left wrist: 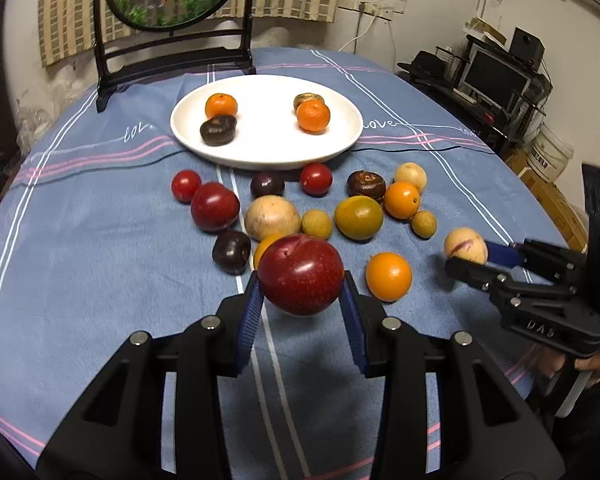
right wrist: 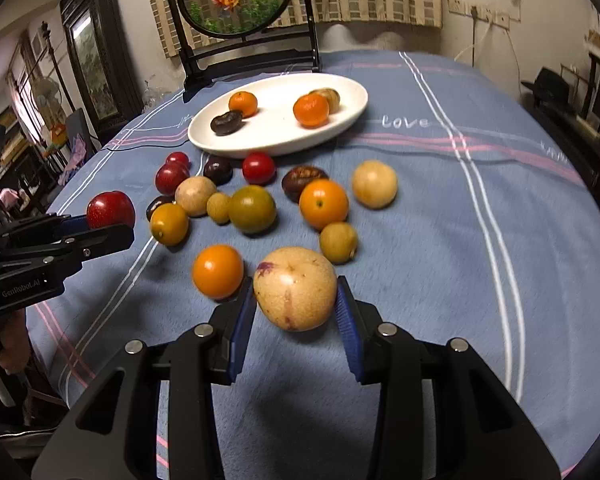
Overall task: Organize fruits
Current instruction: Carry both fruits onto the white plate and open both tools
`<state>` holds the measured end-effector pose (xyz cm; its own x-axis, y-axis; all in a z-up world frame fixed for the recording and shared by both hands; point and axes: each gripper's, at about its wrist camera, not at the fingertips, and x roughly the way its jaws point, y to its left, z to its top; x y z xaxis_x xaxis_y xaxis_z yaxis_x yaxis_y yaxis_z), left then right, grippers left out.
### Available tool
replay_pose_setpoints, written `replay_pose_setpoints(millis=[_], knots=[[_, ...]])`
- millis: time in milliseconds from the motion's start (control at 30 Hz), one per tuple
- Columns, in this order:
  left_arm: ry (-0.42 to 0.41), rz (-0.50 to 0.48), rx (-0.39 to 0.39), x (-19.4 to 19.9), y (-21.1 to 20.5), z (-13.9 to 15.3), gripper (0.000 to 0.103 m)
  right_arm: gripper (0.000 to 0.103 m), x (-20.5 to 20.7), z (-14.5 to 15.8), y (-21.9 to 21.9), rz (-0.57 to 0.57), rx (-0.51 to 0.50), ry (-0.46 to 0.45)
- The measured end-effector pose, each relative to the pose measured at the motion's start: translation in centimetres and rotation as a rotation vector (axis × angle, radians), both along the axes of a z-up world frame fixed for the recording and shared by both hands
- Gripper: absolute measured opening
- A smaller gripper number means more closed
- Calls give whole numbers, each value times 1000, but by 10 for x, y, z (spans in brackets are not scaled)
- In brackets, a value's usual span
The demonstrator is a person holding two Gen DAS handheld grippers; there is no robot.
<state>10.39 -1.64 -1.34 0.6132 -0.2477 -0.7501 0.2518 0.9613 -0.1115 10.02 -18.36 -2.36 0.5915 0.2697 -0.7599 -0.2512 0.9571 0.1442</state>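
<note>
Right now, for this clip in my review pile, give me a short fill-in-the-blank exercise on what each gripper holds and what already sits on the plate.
1. The left gripper is shut on a large round ____ plum.
2. The right gripper is shut on a pale yellow round melon with ____ streaks.
3. The oval white ceramic plate holds ____ fruits.
4. Both fruits are held clear of the ____ striped tablecloth.

Missing words: red; purple; four; blue

A dark red plum [left wrist: 301, 274], a pale yellow purple-streaked fruit [right wrist: 295, 289], a white plate [left wrist: 266, 156], a blue pink-and-white-striped tablecloth [left wrist: 100, 240].
</note>
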Motion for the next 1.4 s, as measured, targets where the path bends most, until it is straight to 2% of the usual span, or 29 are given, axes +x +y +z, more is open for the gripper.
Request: replay_pose_setpoints(millis=[200,467,667,833,1033,1233,1400], knots=[[-40,1,18,16,4,14,39,40,15,33,1,-1,-18,-83],[-108,61,29,45,24,45,39,40,41,60,13,33,-24,-140],[-153,84,37,76,28,64,39,40,77,74,27,57,-43,-171],[-107,90,-4,118,29,53,39,40,114,61,46,95,-55,-122],[-56,121,27,167,30,31,39,40,154,36,73,131,-91,-58],[-3,160,0,213,37,14,39,40,191,25,88,157,-113,-58],[8,181,-10,239,38,9,39,40,223,15,94,166,-133,-67]])
